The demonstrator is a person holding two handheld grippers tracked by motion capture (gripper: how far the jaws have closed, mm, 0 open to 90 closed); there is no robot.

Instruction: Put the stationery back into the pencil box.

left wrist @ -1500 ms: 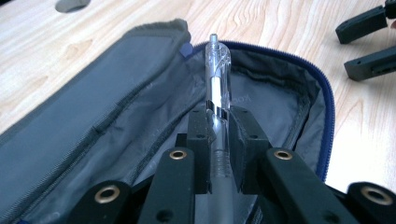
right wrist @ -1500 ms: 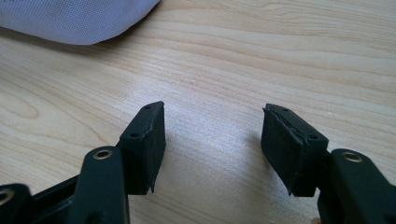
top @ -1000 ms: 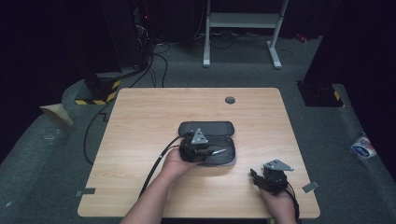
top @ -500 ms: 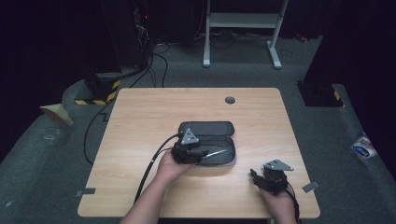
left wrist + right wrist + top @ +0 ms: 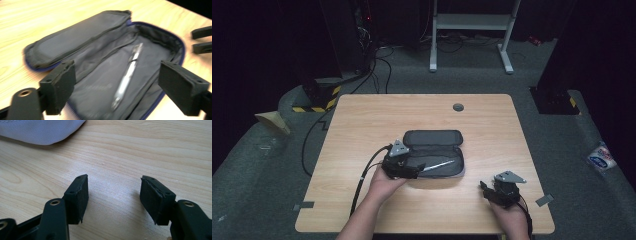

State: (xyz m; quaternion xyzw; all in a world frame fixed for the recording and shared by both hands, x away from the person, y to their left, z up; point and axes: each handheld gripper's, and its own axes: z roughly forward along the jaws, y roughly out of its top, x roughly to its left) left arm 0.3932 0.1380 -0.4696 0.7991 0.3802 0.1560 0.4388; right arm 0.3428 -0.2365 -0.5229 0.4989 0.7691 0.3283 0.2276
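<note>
A dark fabric case (image 5: 432, 140) lies unzipped in the middle of the wooden table (image 5: 362, 120), its lid folded toward the far side. A silver pen (image 5: 439, 165) rests loose in its lower half. My left gripper (image 5: 416, 171) sits at the case's left end, pointing right. In the left gripper view the case (image 5: 75, 40) and pen (image 5: 128, 72) lie below the left gripper (image 5: 117, 75); its jaws have just been opening and stand wide, pressing on nothing. My right gripper (image 5: 486, 191) rests open near the front right. In the right gripper view the right gripper (image 5: 113, 187) spans bare wood.
A small grey round cap (image 5: 458, 107) sits near the table's far edge. A black cable (image 5: 367, 172) trails from the left gripper off the front edge. A corner of the case (image 5: 42, 131) lies ahead of the right gripper. The right gripper's jaws (image 5: 202, 40) show beyond the case.
My left gripper has slid to the left along the case and its jaws have spread apart. The pen now lies uncovered in the case. The right hand has stayed put.
</note>
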